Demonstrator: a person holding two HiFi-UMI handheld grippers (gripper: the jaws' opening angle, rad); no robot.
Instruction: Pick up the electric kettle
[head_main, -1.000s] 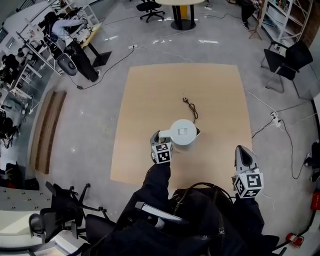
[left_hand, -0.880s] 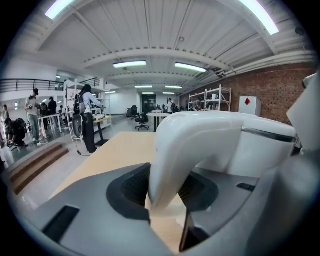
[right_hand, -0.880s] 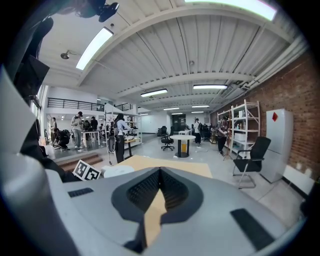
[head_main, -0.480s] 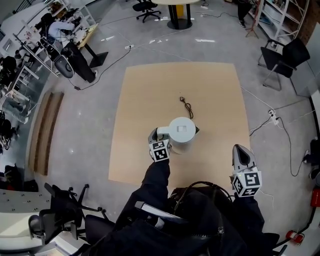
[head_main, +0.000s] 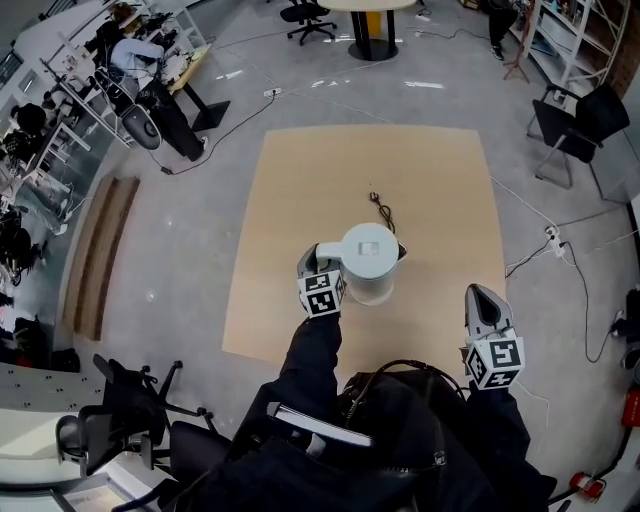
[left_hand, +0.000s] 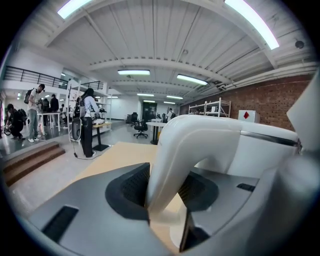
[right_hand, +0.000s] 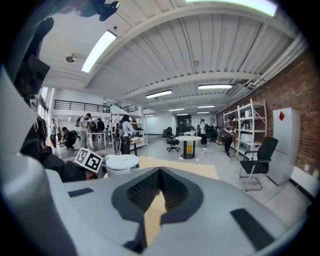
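Since the left gripper (left_hand: 165, 192) is clamped on the curved handle (left_hand: 172, 150) of the round white plastic electric kettle (head_main: 370, 258), which looms larger than a second ago, the kettle seems lifted off the tan floor mat (head_main: 300, 190) beneath the jaws. Well to its right, the right gripper (head_main: 483, 296) hangs closed and empty.

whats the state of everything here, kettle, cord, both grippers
electric kettle: upright, lid closed, gripped by its handle
left gripper: fingers shut on the kettle's handle
right gripper: fingers together, nothing between them, held off to the side of the kettle
power cord: lying loose on the board, plug end free, not visibly joined to the kettle
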